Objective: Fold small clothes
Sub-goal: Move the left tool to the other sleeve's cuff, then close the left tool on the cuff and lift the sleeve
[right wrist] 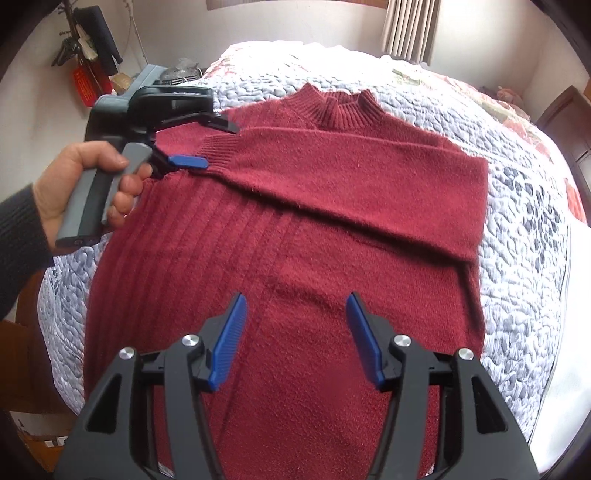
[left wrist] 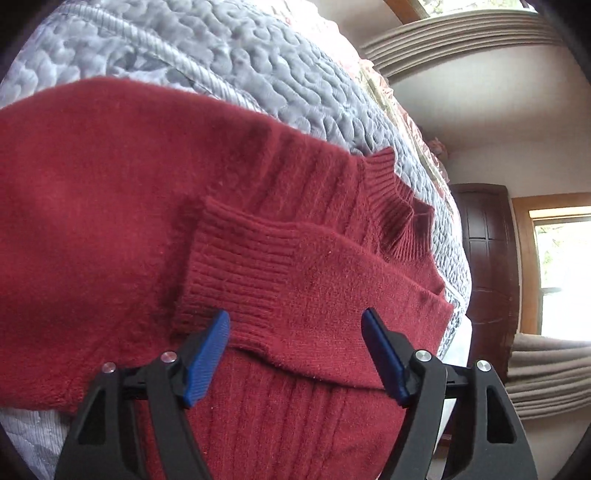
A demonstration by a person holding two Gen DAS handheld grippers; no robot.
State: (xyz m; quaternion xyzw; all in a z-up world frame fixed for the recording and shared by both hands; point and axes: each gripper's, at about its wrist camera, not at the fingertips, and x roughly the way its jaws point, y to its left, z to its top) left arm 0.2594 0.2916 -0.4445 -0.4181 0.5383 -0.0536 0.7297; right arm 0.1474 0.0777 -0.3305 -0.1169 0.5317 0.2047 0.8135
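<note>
Lying flat on the quilted bed cover (right wrist: 517, 206), the red sweater (right wrist: 295, 266) is spreading front-up with its ribbed collar (right wrist: 345, 107) pointing toward the far side of the bed. One sleeve (right wrist: 351, 177) is lying folded across the chest, running from the right shoulder to the left, its ribbed cuff (right wrist: 219, 153) ending near the left edge of the garment. The left tongs (right wrist: 207, 146) are sitting low at that cuff, held by a hand (right wrist: 92, 184) in a dark sleeve (right wrist: 18, 240); from the right wrist view one blue pad (right wrist: 186, 161) is lying along the cuff's edge and a black finger is showing just beyond it. In the left wrist view the left tongs (left wrist: 295, 325) are standing apart, blue pads either side of the cuff (left wrist: 240, 266), nothing pinched between them; whether a pad is touching the knit cannot be told. The right tongs (right wrist: 297, 306) are hanging over the lower body of the sweater, also apart, with bare red knit showing between the pads. Vertical ribbing is running down the left half of the sweater front. Curtains (right wrist: 410, 26) are hanging at the far wall, and a dark wooden door (left wrist: 484, 266) is showing in the left wrist view beyond the bed edge.
</note>
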